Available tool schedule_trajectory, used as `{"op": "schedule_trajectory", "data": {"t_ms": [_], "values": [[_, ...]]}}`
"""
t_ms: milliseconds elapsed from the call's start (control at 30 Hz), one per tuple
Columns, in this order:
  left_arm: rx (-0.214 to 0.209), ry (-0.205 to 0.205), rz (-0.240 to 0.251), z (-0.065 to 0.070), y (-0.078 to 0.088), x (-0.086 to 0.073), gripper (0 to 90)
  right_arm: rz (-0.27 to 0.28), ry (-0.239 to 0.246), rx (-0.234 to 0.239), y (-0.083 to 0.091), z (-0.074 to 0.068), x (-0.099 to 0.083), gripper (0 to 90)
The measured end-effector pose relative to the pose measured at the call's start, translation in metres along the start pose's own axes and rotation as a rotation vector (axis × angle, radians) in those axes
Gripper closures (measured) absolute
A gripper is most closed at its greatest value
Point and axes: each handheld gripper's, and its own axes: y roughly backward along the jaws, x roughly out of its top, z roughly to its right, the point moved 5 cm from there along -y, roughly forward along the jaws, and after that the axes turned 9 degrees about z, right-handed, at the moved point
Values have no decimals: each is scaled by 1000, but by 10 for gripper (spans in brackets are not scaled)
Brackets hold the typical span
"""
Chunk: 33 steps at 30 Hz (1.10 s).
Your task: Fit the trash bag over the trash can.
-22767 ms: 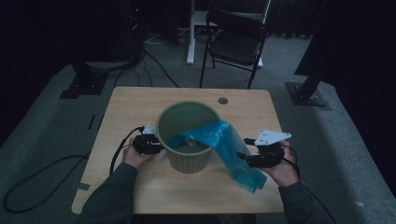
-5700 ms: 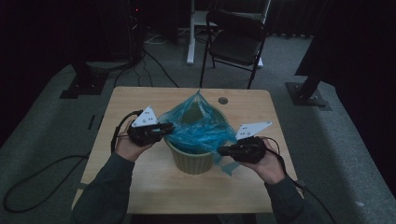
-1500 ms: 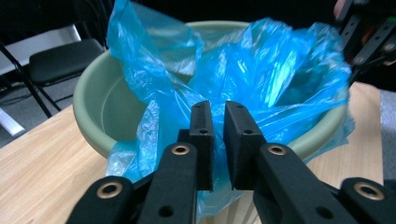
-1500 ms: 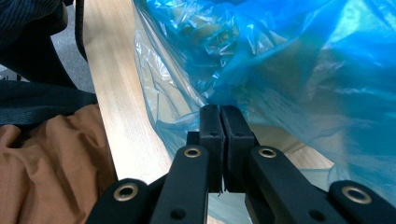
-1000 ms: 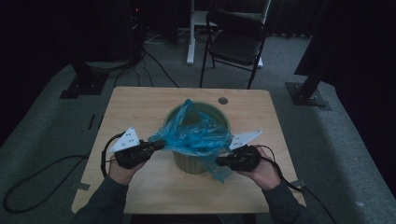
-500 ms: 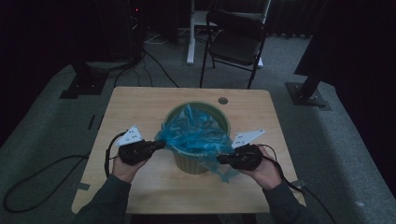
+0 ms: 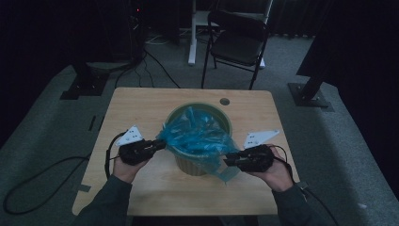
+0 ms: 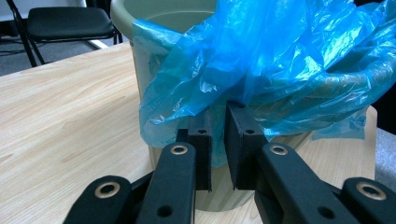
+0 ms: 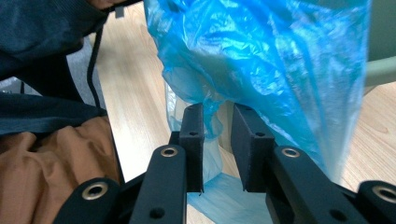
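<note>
While the bag hangs draped over the bin at the middle of the table, I have a gripper on each side of it. My left gripper sits at the bin's left flank, its tips against the bag's overhanging edge. In the left gripper view its jaws have just been opening: a narrow gap stands between the pads, with a fold of blue film lying in it and the bin wall right behind. I can't see the pads pressing on the film.

My right gripper sits at the bin's right flank, low on the wall, where the bag trails down toward the tabletop. In the right gripper view these jaws have also just been opening. The gap is narrow, a wisp of bag dangles between the pads, and neither pad pinches it. More film lies on the wood below them. My sleeve fills the left of that view.
</note>
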Motion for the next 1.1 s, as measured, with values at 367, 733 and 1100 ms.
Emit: {"op": "schedule_trajectory", "data": {"t_ms": [367, 733, 1100], "values": [[-8, -6, 17, 3, 8, 2, 735, 120, -23, -51, 28, 8, 10, 647], [-22, -3, 67, 2, 25, 11, 629, 130, -73, -120, 25, 23, 10, 625], [-33, -13, 93, 5, 24, 22, 468, 90, -93, -114, 10, 28, 7, 569]]}}
